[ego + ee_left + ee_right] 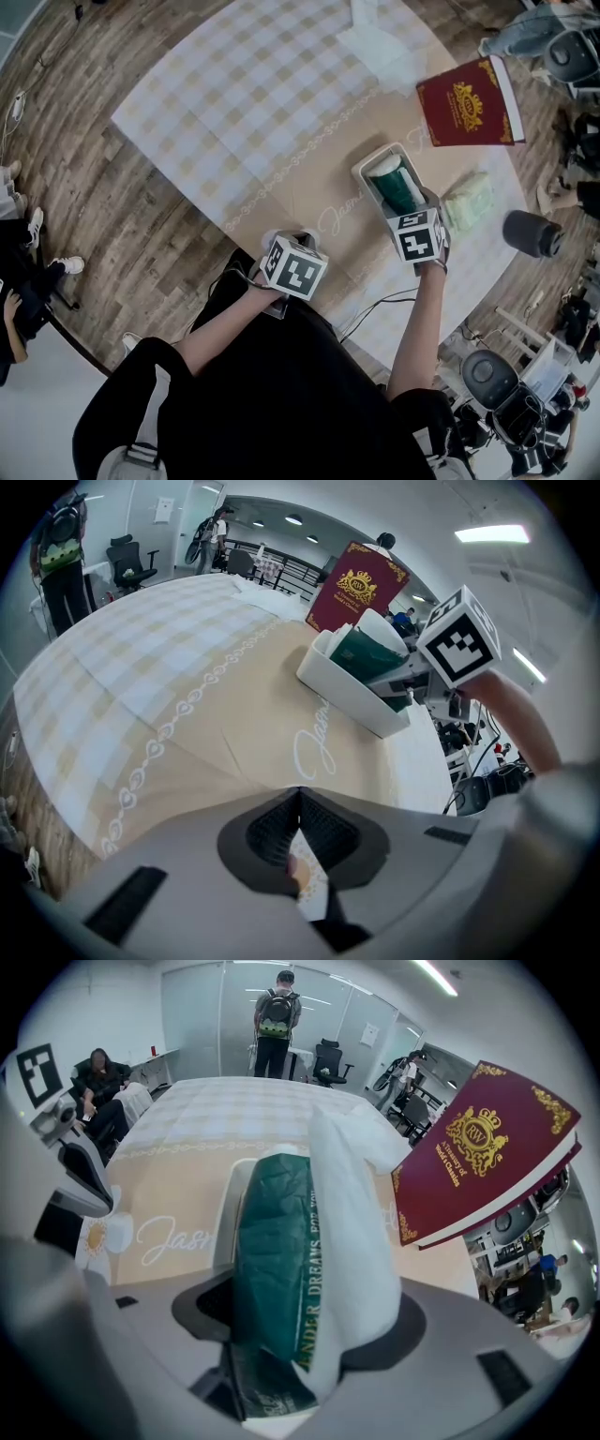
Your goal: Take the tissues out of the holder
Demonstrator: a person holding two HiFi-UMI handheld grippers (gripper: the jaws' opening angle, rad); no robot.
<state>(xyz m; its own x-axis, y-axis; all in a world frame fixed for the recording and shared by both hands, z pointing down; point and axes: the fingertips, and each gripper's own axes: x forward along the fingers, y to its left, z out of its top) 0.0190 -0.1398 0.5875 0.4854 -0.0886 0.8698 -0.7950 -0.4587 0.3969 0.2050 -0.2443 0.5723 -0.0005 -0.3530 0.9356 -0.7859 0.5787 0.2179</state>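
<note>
A white holder stands on the beige cloth right of the table's middle. A dark green tissue pack with a white tissue at its side stands upright in it. My right gripper reaches down into the holder. In the right gripper view the pack fills the space between the jaws, and both pads lie against it. My left gripper hovers at the table's near edge, apart from the holder. Its jaws meet at the tips with nothing between them.
A dark red book lies just beyond the holder. A pale green pack and a dark cylinder are at the right. White wrapping sits at the far edge. Cables hang off the near edge. People and chairs ring the table.
</note>
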